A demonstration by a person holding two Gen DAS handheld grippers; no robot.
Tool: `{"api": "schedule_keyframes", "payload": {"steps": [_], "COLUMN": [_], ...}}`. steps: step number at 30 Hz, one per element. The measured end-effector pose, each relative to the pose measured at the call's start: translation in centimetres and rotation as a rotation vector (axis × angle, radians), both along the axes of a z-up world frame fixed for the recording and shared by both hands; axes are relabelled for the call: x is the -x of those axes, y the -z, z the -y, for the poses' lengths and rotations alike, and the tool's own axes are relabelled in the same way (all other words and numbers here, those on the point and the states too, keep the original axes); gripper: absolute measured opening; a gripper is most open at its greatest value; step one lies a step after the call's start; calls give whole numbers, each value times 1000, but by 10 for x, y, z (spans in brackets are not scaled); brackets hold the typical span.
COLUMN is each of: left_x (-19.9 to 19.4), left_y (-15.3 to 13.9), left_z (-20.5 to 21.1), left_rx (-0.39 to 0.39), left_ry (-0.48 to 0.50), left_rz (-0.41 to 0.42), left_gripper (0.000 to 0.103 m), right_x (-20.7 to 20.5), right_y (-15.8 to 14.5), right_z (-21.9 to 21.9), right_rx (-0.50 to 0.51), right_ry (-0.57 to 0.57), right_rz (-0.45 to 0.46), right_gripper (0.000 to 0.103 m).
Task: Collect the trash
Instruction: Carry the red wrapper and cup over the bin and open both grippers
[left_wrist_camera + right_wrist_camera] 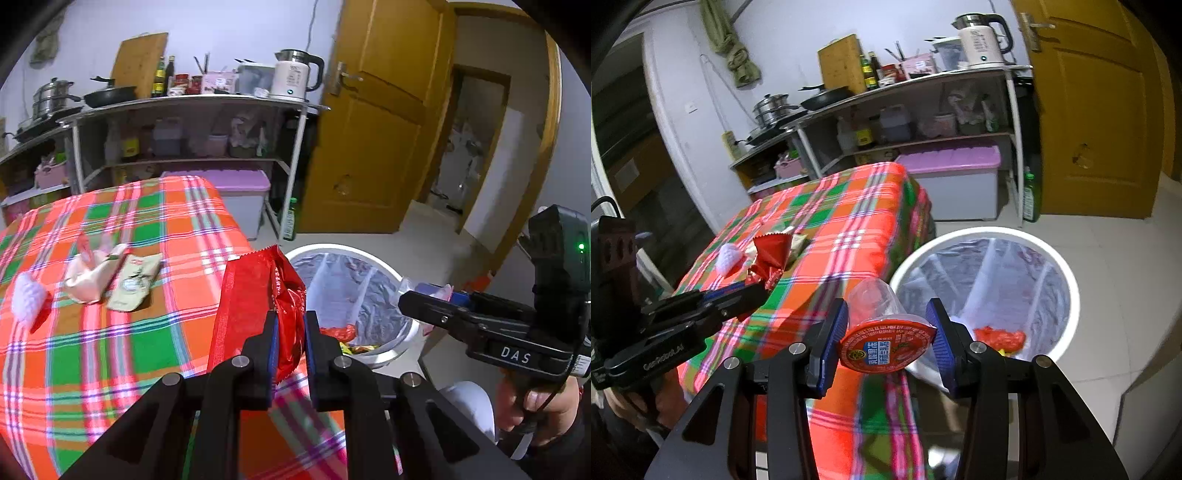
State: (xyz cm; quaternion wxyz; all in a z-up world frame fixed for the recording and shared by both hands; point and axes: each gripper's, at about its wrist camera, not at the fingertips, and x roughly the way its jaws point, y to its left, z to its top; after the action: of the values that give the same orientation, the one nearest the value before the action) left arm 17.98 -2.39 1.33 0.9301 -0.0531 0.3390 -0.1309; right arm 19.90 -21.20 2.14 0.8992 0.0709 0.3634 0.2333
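Observation:
My left gripper (pixel 290 325) is shut on a crumpled red foil wrapper (pixel 255 295), held over the table's right edge beside the bin. From the right wrist view the same wrapper (pixel 770 256) hangs in the left gripper (pixel 759 290). My right gripper (pixel 886 332) is shut on a clear plastic jelly cup with a red lid (pixel 886 347), held just left of the white bin (pixel 1067 273). The bin (pixel 384 267) has a clear liner and red and yellow trash (pixel 999 338) at its bottom. A white wad (pixel 27 295), a cream packet (pixel 88 277) and a beige sachet (pixel 133 282) lie on the plaid tablecloth (pixel 110 350).
A metal shelf rack (pixel 192 107) with pots, bottles and a kettle (pixel 295 75) stands behind the table. A purple-lidded storage box (pixel 236 199) sits on the floor beneath it. A yellow door (pixel 376 122) stands open at the right. A person's hand (pixel 535 402) holds the right gripper.

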Motion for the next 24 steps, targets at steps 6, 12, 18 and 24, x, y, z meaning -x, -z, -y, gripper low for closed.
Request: {"api": "schedule_keyframes", "payload": {"steps": [6, 12, 18, 24], "left_x": [-23, -46, -65, -84], "left_y": [9, 21, 33, 49], "left_z": [22, 40, 57, 70], "left_rx": [1, 1, -11, -14], "left_ry": [44, 87, 121, 151], "left_rz": [-28, -64, -95, -142], "left_gripper": [13, 13, 13, 13], "right_x": [-13, -26, -41, -53], "right_y": [10, 23, 38, 52], "right_z": [14, 25, 37, 41], "right_rx": [5, 3, 2, 14], "right_ry": [32, 55, 77, 84], "right_rz": [-18, -51, -91, -127], "right_gripper": [45, 45, 45, 46]}}
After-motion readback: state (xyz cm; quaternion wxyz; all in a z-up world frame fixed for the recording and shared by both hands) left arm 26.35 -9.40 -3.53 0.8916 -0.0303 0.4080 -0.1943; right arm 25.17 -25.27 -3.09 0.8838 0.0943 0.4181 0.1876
